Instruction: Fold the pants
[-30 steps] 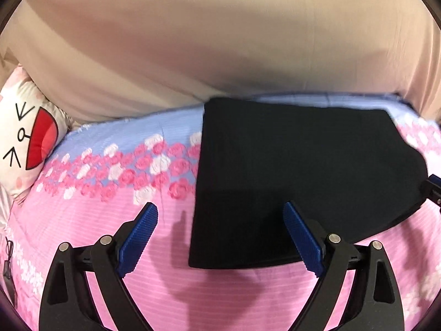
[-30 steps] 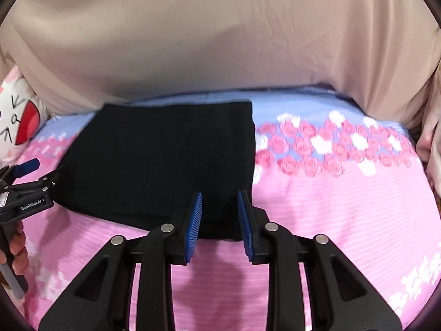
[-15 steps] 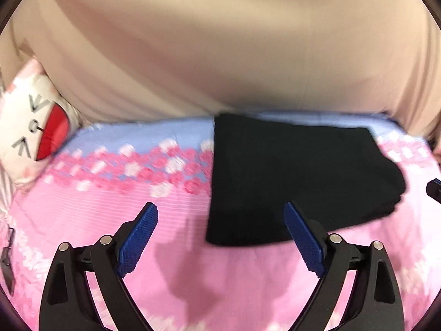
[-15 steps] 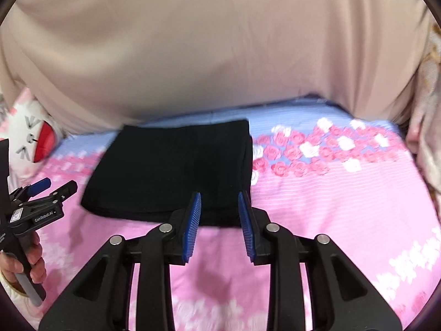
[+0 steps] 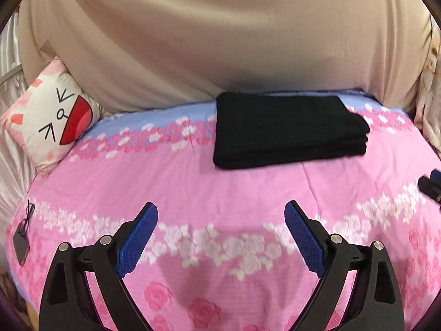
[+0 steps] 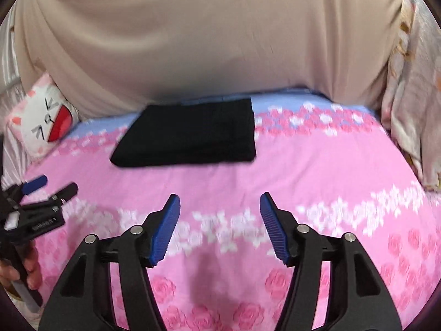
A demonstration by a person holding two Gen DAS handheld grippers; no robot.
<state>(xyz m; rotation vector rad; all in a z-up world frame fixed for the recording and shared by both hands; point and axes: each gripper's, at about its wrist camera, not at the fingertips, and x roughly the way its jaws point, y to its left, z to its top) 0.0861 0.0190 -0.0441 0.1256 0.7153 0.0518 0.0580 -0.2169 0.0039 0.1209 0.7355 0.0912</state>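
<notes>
Left gripper [image 5: 221,215]: jaws wide apart, nothing between the 2 blue ribbed pads [image 5: 137,241]. It hangs over the pink floral bedspread [image 5: 248,193], clear of the fabric. From the right wrist view the same tool appears at the left edge, held by a hand [image 6: 19,270].

Right gripper [image 6: 220,207]: jaws opening, partly spread, nothing between them, only bedspread beneath. Its tip shows at the right edge of the left wrist view.

Black pants [image 5: 286,129]: folded into a compact rectangle of several layers, stacked edges visible on the right side. They lie flat at the far side of the bed, on the blue band and rose border of the spread, just before the beige draped cloth [image 5: 220,41]. Well apart from both grippers.

Cartoon-face cushion [image 5: 52,115]: propped at the far left corner. A small black object with a cord [image 5: 20,245] lies near the left edge of the bed.
</notes>
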